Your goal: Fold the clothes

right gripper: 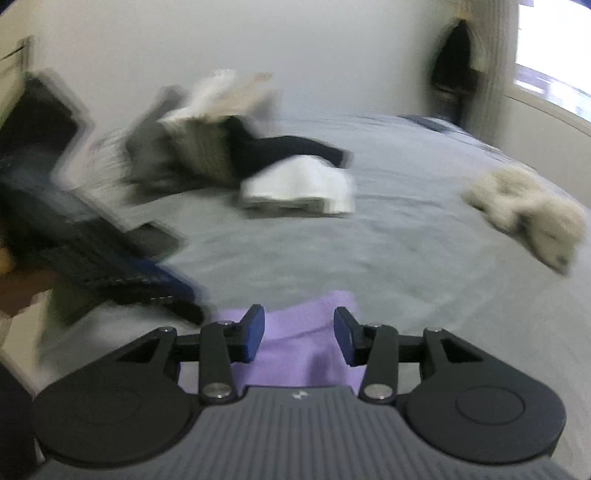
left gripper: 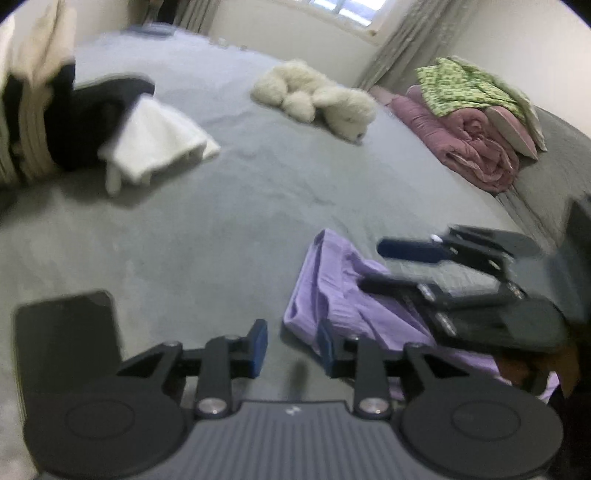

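Left claw [left gripper: 291, 347] released, nothing between pads, over grey bed [left gripper: 229, 221]. Right claw [right gripper: 299, 334] released too, hovering above lilac garment [left gripper: 332, 291]. Garment crumpled on near bed, right of left claw. White towel [left gripper: 155, 144] far left, plush toy [left gripper: 314, 96] far centre.

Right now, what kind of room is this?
Most likely a bedroom: a wide bed with a grey sheet, a rolled pink quilt at its edge, a cream plush toy lying on it, and a curtained window.
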`<state>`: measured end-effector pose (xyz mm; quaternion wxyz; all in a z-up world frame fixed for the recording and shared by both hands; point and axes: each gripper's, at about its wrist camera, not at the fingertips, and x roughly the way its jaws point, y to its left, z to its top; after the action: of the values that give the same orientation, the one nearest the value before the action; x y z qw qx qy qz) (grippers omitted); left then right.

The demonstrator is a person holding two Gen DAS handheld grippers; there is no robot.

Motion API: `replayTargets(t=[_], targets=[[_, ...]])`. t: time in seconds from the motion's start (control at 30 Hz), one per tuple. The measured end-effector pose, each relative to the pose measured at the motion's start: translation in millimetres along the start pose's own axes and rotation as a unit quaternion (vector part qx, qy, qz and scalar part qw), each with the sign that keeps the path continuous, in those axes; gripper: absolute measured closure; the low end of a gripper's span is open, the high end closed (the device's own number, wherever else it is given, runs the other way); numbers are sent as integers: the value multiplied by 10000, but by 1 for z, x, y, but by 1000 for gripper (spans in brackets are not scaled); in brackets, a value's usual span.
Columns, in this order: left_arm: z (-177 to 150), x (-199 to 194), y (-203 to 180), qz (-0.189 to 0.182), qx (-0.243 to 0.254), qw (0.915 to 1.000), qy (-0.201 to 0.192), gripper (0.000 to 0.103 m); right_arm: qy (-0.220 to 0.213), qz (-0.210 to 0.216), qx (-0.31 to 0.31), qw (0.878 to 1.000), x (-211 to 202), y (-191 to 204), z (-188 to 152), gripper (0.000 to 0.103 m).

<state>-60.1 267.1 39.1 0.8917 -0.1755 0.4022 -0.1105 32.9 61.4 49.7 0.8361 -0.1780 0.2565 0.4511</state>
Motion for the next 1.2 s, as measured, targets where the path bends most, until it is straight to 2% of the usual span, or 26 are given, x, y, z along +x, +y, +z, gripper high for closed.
replayTargets(t=[0.07, 0.1, 0.13, 0.2, 0.23, 0.3, 0.4, 0.53, 0.6, 0.7, 0.77, 0.83, 0.93, 1.07, 1.1, 1.13, 1.2], targets=[[1, 6, 1, -23, -52, 10000, 13, 74, 136, 152, -395, 9990, 2, 14, 1, 57], [0, 9, 1, -9, -64, 10000, 28, 81, 231, 152, -617, 9977, 6, 22, 0, 63], [0, 12, 0, -18, -67, 10000, 47, 91, 359, 9, -834, 9959, 13, 30, 0, 78], [-1, 16, 0, -17, -68, 10000, 62, 96, 559, -218, -1136, 9917, 27, 40, -2, 94], [-2, 16, 1, 12, -67, 10000, 47, 97, 613, -282, -1215, 9903, 32, 44, -3, 96], [-4, 13, 3, -27, -97, 9999, -9, 99, 434, -322, -968, 9938, 28, 41, -1, 97], [-7, 7, 6, -36, -97, 9999, -101, 99, -190, -607, -310, 9975, 14, 34, 5, 97], [-9, 3, 10, -37, -164, 9998, -142, 99, -868, -979, 429, 9905, 4, 33, 10, 97], [-9, 3, 14, -79, -232, 9996, -111, 99, -736, -858, 489, 9924, 15, 41, 9, 97], [-9, 0, 22, -196, -450, 9988, -81, 98, -238, -721, 31, 9971, 39, 64, 0, 96], [-9, -3, 27, -226, -546, 9982, -95, 99, -48, -686, -96, 9976, 47, 72, -6, 93], [-10, -9, 32, -296, -659, 9973, -162, 99, -24, -558, 94, 9984, 47, 69, -7, 85], [-10, -19, 38, -340, -806, 9957, -302, 98, 3, -440, 291, 9986, 45, 64, -4, 84], [-7, -27, 32, -285, -698, 9965, -369, 98, -110, -231, 472, 9986, 30, 63, -4, 83], [-7, -28, 30, -232, -628, 9971, -374, 98, -178, -164, 585, 9980, 22, 60, -6, 76], [-7, -28, 28, -185, -580, 9974, -379, 98, -248, -96, 701, 9972, 14, 56, -7, 62], [-5, -29, 25, -157, -550, 9977, -377, 98, -441, -7, 947, 9945, -4, 49, -11, 47]])
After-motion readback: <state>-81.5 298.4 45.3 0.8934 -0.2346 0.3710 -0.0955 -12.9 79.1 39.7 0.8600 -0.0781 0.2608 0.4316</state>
